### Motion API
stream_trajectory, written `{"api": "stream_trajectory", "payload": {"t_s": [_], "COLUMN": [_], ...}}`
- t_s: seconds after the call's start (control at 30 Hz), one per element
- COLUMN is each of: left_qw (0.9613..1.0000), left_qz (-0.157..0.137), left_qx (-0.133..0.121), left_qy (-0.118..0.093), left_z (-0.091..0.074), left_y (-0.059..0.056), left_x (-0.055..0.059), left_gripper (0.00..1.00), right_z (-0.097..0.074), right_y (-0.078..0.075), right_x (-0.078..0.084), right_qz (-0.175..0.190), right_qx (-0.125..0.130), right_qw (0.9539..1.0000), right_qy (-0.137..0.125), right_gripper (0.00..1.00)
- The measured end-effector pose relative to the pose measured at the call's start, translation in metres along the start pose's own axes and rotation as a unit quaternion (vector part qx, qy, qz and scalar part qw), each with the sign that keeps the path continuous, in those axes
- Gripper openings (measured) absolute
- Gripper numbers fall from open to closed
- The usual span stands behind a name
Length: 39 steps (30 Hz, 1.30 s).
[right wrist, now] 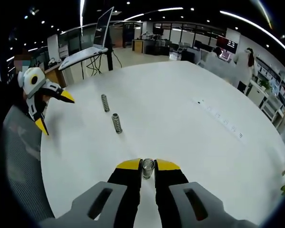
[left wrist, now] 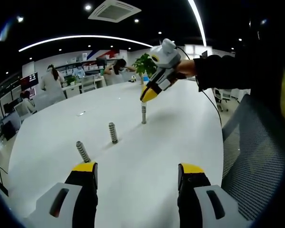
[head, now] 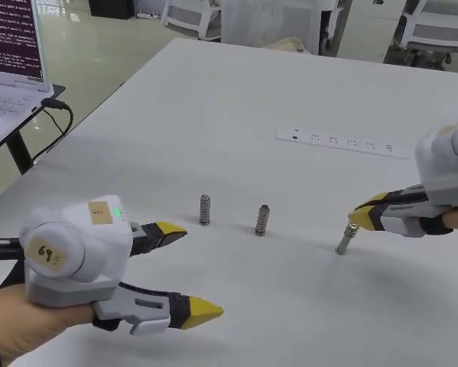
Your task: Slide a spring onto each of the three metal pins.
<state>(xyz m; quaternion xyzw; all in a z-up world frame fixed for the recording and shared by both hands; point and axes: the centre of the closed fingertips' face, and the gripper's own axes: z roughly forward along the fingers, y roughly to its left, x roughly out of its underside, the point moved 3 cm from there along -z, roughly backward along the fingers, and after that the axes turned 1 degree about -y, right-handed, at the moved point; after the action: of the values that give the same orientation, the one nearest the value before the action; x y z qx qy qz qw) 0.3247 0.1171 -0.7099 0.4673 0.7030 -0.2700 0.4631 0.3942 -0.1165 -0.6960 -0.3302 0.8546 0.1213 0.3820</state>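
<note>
Head view: two upright spring-covered metal pins (head: pixel 205 209) stand mid-table. The yellow-tipped right gripper (head: pixel 364 215) meets the tilted third metal pin (head: pixel 342 245).

Left gripper view: the yellow-tipped left gripper (left wrist: pixel 138 168) gapes wide, empty.

Right gripper view: narrow jaws pinch the last small steel spring (right wrist: pixel 148 167). This is likely the final step: ease it down, then release.

head: above, looking down | 2 gripper views: low, facing each other | shared: 3 pins (head: pixel 262 220)

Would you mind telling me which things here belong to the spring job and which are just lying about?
Job: first sprung pin, second sprung pin, third pin, spring held by right gripper, open left gripper.
Lying about: power strip, laptop.
</note>
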Motion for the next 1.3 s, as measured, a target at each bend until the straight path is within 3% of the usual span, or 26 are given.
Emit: {"api": "stream_trajectory", "payload": {"t_s": [0.9, 1.3], "left_qw": [1.0, 1.0], "left_qz": [0.001, 0.001], "left_qx": [0.002, 0.002], "left_qy": [0.006, 0.006], "left_z": [0.0, 0.001], "left_y": [-0.001, -0.001], "left_x": [0.002, 0.002], "left_gripper": [0.64, 0.63], "right_z": [0.024, 0.024], "right_y": [0.002, 0.001], "right_x": [0.023, 0.023], "right_qz": [0.02, 0.024], "right_qx": [0.0, 0.0], "right_qw": [0.9997, 0.9997], "right_qy": [0.01, 0.008], "right_gripper": [0.08, 0.08]}}
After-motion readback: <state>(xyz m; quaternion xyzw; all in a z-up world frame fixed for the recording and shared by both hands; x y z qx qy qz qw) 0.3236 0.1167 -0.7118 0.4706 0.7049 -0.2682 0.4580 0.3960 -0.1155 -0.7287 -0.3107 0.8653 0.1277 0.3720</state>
